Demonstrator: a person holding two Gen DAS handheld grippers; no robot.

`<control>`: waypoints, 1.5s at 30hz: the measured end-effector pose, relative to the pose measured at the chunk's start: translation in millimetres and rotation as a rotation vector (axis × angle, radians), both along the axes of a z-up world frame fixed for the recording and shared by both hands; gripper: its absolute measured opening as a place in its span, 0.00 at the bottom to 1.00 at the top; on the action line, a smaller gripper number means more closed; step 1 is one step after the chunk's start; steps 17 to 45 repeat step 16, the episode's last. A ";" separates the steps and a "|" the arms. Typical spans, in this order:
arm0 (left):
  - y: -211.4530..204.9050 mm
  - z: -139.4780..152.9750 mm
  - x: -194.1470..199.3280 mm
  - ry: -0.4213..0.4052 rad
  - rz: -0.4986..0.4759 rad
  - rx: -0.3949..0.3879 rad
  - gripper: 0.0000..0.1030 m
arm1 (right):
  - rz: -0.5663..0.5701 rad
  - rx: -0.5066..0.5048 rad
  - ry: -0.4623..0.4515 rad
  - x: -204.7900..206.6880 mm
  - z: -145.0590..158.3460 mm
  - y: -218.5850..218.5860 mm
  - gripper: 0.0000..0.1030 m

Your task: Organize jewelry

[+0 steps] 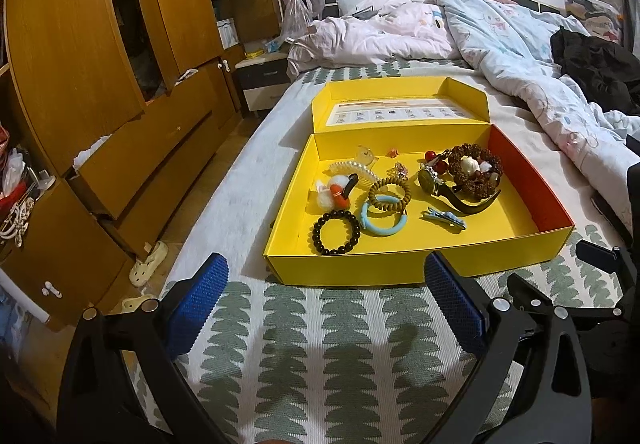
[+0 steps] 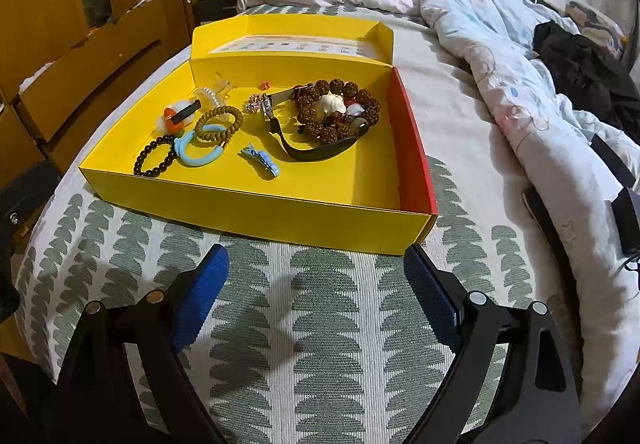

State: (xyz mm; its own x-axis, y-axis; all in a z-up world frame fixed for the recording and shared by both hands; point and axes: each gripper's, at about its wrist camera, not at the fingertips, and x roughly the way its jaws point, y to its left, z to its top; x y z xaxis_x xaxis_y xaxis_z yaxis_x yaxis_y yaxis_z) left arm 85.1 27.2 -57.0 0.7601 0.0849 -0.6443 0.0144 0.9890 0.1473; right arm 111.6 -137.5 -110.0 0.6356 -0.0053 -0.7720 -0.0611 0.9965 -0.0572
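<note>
1. Nearest in, 2 grippers hover over the patterned bedspread (image 1: 320, 344). The left gripper (image 1: 326, 280) has its blue pads spread wide with nothing between them, and the right gripper (image 2: 316, 272) shows the same wide, empty gap.
2. Just beyond both sits 1 yellow box (image 2: 280, 212) with its lid folded back, and all the jewelry lies inside on its floor.
3. Front row count: 1 black bead bracelet (image 1: 336, 232), 1 light blue ring (image 1: 384, 220) and 1 blue hair clip (image 1: 444, 218).
4. Risk here: the blue ring touches the black beads and lies under 1 brown coil tie (image 1: 390, 192), so a pinch on one would likely drag the others along.
5. Middle row: 1 orange-and-white fuzzy piece (image 1: 336, 194) and 1 pearl claw clip (image 1: 356, 170) behind it, crowded close; wide pads could catch both.
6. To the right, 1 wristwatch (image 1: 430, 178) lies with its dark strap (image 2: 316, 152) curling under 1 chunky brown seed bracelet (image 2: 340, 108). Lifting either could tip the pile, and the small round pieces inside that ring might roll off.
7. Farthest back: 1 tiny orange star (image 1: 393, 152), 1 clear piece (image 1: 366, 155) and 1 small sparkly charm (image 1: 400, 168). They look hard to grip and easy to flick against the wall.
8. The soft bed may let the box slide if pushed.
</note>
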 end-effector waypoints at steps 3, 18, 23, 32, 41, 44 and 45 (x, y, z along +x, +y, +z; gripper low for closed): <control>0.5 -0.1 0.1 -0.003 -0.002 -0.002 0.94 | 0.001 0.000 -0.001 -0.1 -0.3 -2.0 0.87; -1.7 -3.9 1.1 0.030 -0.015 -0.005 0.94 | 0.004 -0.007 -0.001 -0.8 -0.6 -6.1 0.87; -1.7 -3.9 1.1 0.030 -0.015 -0.005 0.94 | 0.004 -0.007 -0.001 -0.8 -0.6 -6.1 0.87; -1.7 -3.9 1.1 0.030 -0.015 -0.005 0.94 | 0.004 -0.007 -0.001 -0.8 -0.6 -6.1 0.87; -1.7 -3.9 1.1 0.030 -0.015 -0.005 0.94 | 0.004 -0.007 -0.001 -0.8 -0.6 -6.1 0.87; -1.7 -3.9 1.1 0.030 -0.015 -0.005 0.94 | 0.004 -0.007 -0.001 -0.8 -0.6 -6.1 0.87; -1.7 -3.9 1.1 0.030 -0.015 -0.005 0.94 | 0.004 -0.007 -0.001 -0.8 -0.6 -6.1 0.87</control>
